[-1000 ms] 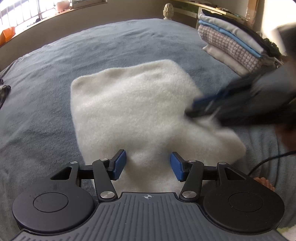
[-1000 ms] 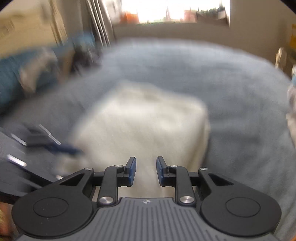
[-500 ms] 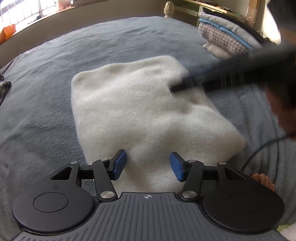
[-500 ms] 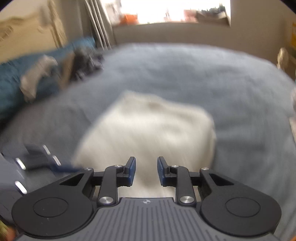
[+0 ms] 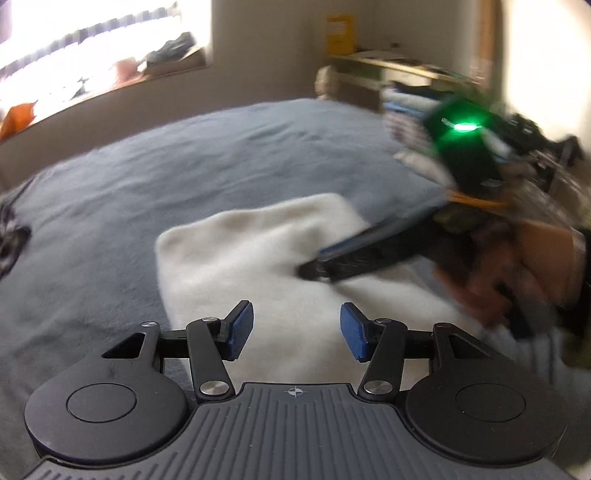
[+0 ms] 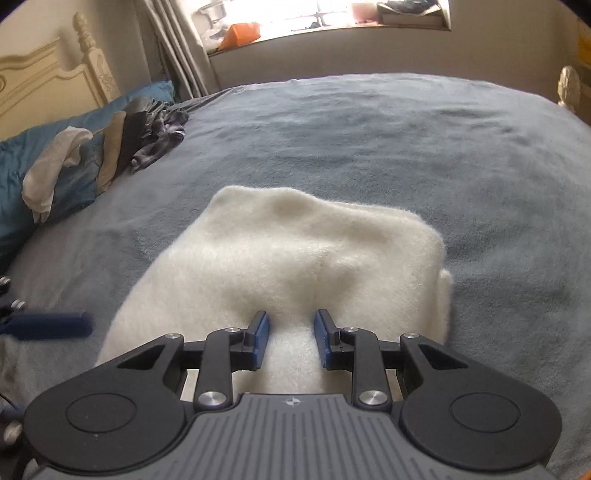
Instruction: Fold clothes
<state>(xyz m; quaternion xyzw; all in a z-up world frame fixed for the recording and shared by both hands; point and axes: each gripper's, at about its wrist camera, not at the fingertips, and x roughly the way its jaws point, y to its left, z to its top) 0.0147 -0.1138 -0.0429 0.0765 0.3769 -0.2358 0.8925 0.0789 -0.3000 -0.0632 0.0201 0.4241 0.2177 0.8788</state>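
A fluffy white folded garment (image 5: 251, 258) (image 6: 295, 251) lies on the grey bed cover (image 6: 369, 140). My left gripper (image 5: 295, 326) hangs open over its near edge, with nothing between the fingers. My right gripper (image 6: 291, 334) is low over the garment's near part, its fingers a narrow gap apart, with the tips denting the fleece and pile showing between them. In the left wrist view the right gripper (image 5: 332, 258) is a blur reaching in from the right onto the garment, with a hand (image 5: 517, 266) behind it. One blue left fingertip (image 6: 48, 325) shows at the left edge.
A stack of folded clothes (image 5: 406, 118) stands at the bed's far right corner. Loose unfolded clothes (image 6: 110, 147) lie on a blue pillow by the cream headboard (image 6: 55, 85). A window sill (image 6: 332, 29) with clutter runs behind the bed.
My right gripper has come down onto the garment and now presses into it. The left wrist view has tilted upward, so the garment sits lower and nearer. Both finger gaps are unchanged.
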